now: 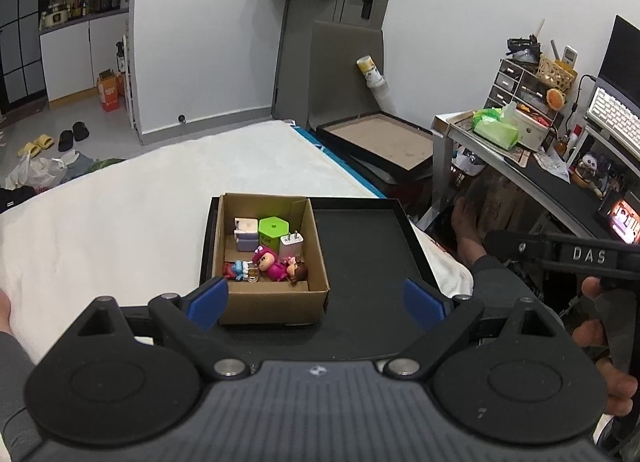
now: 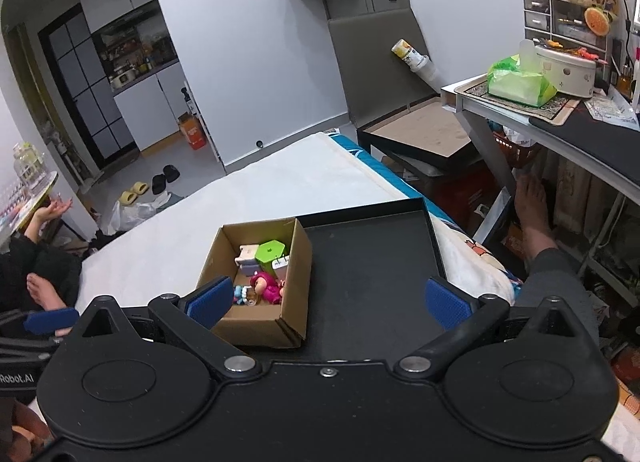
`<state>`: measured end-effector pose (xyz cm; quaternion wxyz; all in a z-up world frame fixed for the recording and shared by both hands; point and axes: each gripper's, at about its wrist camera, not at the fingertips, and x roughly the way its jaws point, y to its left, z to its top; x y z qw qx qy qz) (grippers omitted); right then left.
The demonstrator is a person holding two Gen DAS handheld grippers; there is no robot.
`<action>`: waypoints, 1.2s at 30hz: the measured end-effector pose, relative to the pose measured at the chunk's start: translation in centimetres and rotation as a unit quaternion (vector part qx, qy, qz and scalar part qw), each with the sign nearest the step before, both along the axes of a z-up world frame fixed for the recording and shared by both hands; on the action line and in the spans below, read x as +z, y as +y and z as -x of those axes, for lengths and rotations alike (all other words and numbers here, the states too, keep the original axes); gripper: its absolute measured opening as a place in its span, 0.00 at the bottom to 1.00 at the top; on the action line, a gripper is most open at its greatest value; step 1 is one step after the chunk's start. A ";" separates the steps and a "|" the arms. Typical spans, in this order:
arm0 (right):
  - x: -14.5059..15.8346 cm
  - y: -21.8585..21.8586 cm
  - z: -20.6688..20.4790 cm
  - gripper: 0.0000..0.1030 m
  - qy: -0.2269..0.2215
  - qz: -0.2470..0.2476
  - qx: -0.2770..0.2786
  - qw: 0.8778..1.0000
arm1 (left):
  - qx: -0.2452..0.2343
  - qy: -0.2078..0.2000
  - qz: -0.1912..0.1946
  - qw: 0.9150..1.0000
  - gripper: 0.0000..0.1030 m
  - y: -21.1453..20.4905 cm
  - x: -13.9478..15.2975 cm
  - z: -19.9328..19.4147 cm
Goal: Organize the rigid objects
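Cardboard box (image 1: 272, 258) is sitting on the left part of a black tray (image 1: 360, 262), w/ the tray resting on the white bed (image 1: 140, 202). Inside the box: a green hexagonal block (image 1: 273, 231), a white plug adapter (image 1: 292, 246), a pale charger-like block (image 1: 246, 233), a pink figurine (image 1: 269, 265) and a small blue toy (image 1: 237, 269) lying toward the near wall.

Left gripper (image 1: 316, 304) is hovering w/ jaws spread wide, holding nothing; box is lying straight ahead, slightly left of centre, its long axis running away from the jaws. Right gripper (image 2: 330, 300) is also hanging wide apart and empty, but from there the box is sitting off toward its left finger, w/ bare tray ahead. So the left one is looking better lined up, probably also nearer, though fisheye is making that hard to judge.

Writing: "DAS" is showing on the right tool's arm in the left view; "Robot.AI" on the left tool at the edge of the right view. Green block's print is too small to read.
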<state>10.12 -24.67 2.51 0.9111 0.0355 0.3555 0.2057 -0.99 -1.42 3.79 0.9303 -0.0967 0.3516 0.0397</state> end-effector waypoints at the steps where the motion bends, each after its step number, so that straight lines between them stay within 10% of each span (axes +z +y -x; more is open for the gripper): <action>1: 0.0 0.0 0.2 1.00 0.001 0.000 0.002 1.000 | 0.000 -0.001 0.001 1.000 0.91 -0.1 0.0 0.2; 36: -0.1 -0.1 1.7 1.00 -0.002 -0.015 0.038 0.999 | 0.018 0.006 0.007 1.000 0.91 0.3 -1.2 2.2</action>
